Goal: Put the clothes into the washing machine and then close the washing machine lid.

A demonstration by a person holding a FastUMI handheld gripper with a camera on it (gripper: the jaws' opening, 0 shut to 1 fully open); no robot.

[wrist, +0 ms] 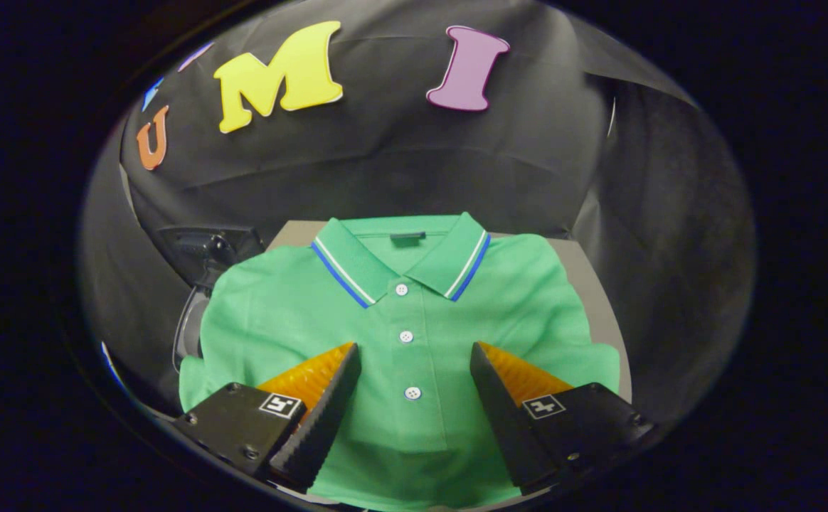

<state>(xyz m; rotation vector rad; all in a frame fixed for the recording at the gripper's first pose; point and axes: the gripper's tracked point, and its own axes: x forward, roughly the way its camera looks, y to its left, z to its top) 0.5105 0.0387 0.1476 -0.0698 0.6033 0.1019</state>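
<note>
Over the front of the shirt [414, 334], the gripper [414, 359] hangs with its fingers spread wide and nothing held between them; whether the tips touch the cloth I cannot tell from here. The button placket runs straight up the gap, with the lowest button between the two fingers and two more just ahead of them. The shirt is a green polo, lying flat and face up, collar at the far end with a blue and white stripe along its edge. It is spread neatly on a grey table [592, 284], which shows as a bare strip along the right side and behind the collar. Off the shirt's left shoulder, beside the table, sits a dark device [204, 249] with what looks like a cable trailing down from it; I cannot say what it is. As for the job, I'd judge it barely started: the shirt has not been gathered or lifted, and getting it into the washing machine and shutting the lid are both left to do. The next move likely calls for closing the fingers on a pinch of cloth near the placket.
</note>
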